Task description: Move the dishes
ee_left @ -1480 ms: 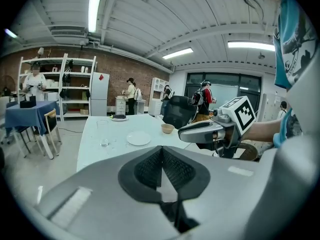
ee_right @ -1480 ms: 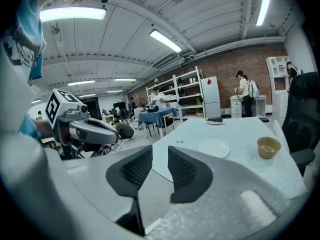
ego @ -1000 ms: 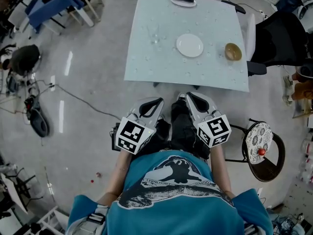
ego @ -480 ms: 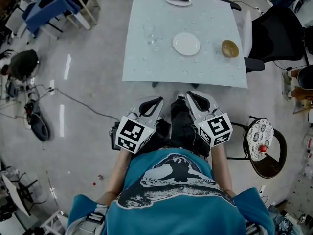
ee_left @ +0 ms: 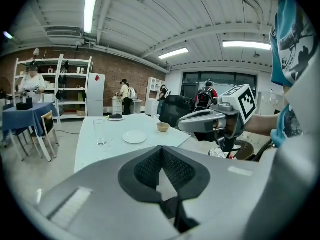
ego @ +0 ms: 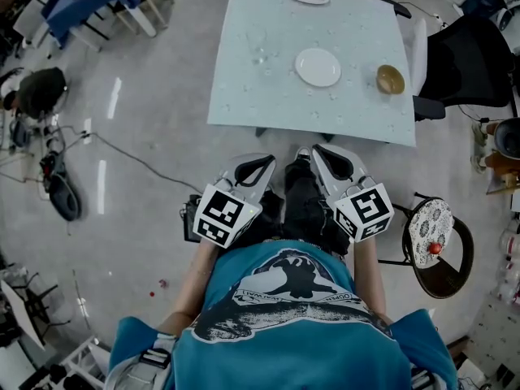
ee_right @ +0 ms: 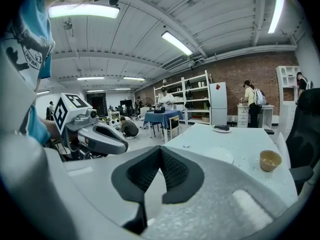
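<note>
Your left gripper (ego: 260, 163) and right gripper (ego: 319, 153) are both fully closed, holding nothing. The plate (ego: 318, 67) sits at 12 o'clock, the bowl (ego: 390, 79) at 1 o'clock.

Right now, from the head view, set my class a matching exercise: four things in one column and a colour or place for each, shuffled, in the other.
Things:
1 glass
2 empty plate
3 bowl
4 stool

Descriptions:
A brown, near the right edge
B white, middle of the table
C clear, left of the empty plate
D off the table, at the person's right

Pairs: 1-C, 2-B, 3-A, 4-D
</note>
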Tool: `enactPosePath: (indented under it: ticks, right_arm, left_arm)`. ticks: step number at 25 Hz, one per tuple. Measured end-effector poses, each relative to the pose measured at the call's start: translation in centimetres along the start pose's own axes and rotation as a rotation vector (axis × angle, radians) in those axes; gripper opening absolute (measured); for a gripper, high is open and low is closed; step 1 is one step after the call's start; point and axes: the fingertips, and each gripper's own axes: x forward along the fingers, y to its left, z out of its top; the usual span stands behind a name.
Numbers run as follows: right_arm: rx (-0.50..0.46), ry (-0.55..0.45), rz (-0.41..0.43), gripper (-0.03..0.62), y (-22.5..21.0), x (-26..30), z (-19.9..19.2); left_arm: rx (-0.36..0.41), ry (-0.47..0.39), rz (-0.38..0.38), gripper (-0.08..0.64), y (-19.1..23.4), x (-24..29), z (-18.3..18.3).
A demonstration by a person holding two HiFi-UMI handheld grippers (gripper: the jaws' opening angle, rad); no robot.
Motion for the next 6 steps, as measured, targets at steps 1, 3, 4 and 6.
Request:
enactPosePath:
  ticks: [1,3,4,6]
  right_arm:
    - [-0.005,-0.001,0.003,0.002,0.00,0.07,0.07]
    - [-0.010,0.000,0.008,0.002,-0.05,0.21,0.15]
    - [-0.011,0.002,0.010,0.002,-0.07,0.27,0.13]
    - [-0.012,0.008,0.012,0.002,-0.11,0.37,0.02]
  left_arm:
    - [0.000,-0.002,0.000,0.015,-0.02,0.09,0.00]
    - [0.001,-0.005,-0.004,0.015,-0.08,0.26,0.05]
    - [0.003,-0.005,-0.006,0.015,-0.11,0.35,0.08]
    - [0.007,-0.004,-0.010,0.015,-0.16,0.50,0.08]
